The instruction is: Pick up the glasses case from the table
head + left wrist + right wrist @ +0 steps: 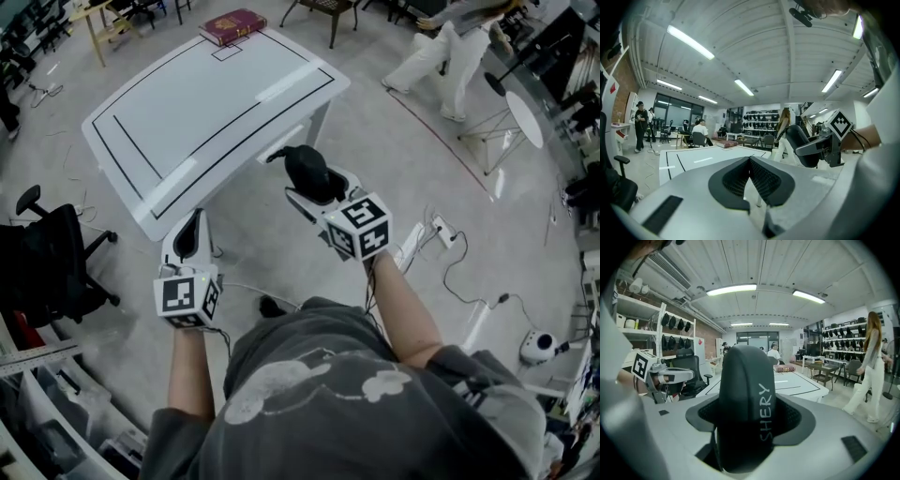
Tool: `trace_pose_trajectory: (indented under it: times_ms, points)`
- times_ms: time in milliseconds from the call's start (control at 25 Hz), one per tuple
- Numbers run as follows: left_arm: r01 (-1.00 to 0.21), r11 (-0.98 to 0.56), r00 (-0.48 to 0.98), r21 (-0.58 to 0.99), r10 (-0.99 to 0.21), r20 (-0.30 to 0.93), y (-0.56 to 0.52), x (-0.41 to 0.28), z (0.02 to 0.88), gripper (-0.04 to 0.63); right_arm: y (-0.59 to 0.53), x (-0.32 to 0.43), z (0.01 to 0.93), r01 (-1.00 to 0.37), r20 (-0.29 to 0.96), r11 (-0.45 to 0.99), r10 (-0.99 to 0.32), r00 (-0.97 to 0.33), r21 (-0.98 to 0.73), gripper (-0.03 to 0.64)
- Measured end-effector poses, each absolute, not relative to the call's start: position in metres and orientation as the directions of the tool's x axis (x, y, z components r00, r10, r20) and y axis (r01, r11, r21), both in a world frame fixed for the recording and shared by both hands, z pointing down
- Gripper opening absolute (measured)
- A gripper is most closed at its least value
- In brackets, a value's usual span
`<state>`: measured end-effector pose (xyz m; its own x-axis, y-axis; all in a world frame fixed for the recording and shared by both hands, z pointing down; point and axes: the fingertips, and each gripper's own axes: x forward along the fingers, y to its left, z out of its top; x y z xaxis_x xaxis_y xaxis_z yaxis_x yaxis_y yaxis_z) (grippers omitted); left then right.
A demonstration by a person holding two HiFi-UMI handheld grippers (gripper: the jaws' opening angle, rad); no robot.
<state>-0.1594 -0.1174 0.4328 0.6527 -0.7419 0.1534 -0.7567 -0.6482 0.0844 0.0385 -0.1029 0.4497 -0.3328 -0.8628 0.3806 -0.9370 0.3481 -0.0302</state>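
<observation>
Nearest the head camera, two bare forearms are seen reaching forward from a grey printed shirt [328,394], each ending in a marker cube. The left gripper [190,230] is held low beside the near corner of the table; in its own view the two dark pads [736,176] are pressed together with nothing between them.

The right gripper [317,183] is carried a little further forward, and its jaws are spread wide and clamped on the glasses case [305,164] — a black, rounded, hard-shell case. In the right gripper view the case [743,404] is seen standing on end between the pads, with white lettering running up its side. It is clear of the table, held in the air over the grey floor just off the table's near edge.

Beyond the grippers stands the white table [187,122], marked with black lines. A dark red book [232,25] lies at its far edge. A black office chair [52,262] is set to the left of the table, and well beyond it to the right a person in white trousers [441,56] is seen mid-stride.
</observation>
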Motion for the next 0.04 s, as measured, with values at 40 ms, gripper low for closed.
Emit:
trace_pose_trajectory:
  times_ms: [40]
  points:
    - [-0.755,-0.651,0.655,0.083,-0.740,0.154,-0.1139,-0.1554,0.4325,0.002,-0.0988,0.0403,0.4500,-0.936,0.381,0.350,-0.862,-0.335,-0.032,0.321]
